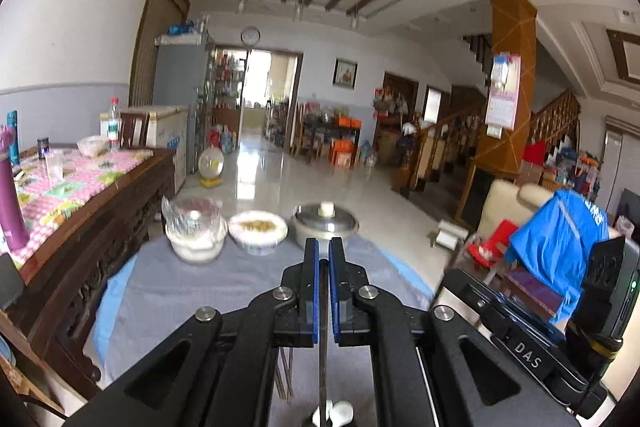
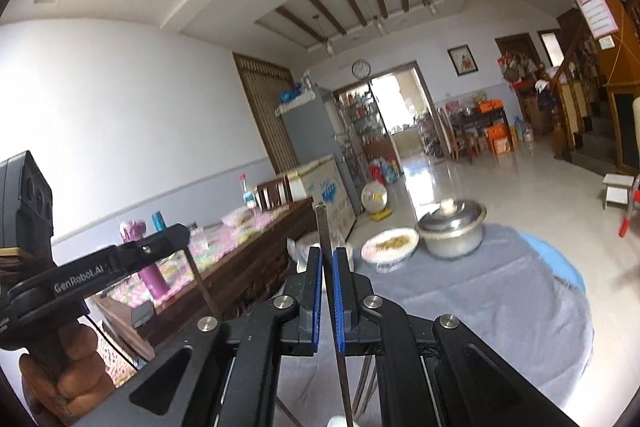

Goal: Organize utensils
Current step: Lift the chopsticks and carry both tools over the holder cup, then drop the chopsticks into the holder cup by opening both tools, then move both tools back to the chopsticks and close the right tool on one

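My left gripper is shut on a thin dark chopstick that runs down between its blue pads toward the grey tablecloth. My right gripper is shut on a second thin dark chopstick, which sticks up past the fingertips and reaches down below the jaws. The right wrist view also shows the left gripper at the left, held by a hand, with its stick hanging under it. Several more chopsticks lie on the cloth beneath the grippers, beside a small white object.
At the table's far edge stand a lidded steel pot, a covered bowl of food and a plastic-wrapped bowl. A carved wooden sideboard with a purple flask is on the left. A chair with blue cloth is on the right.
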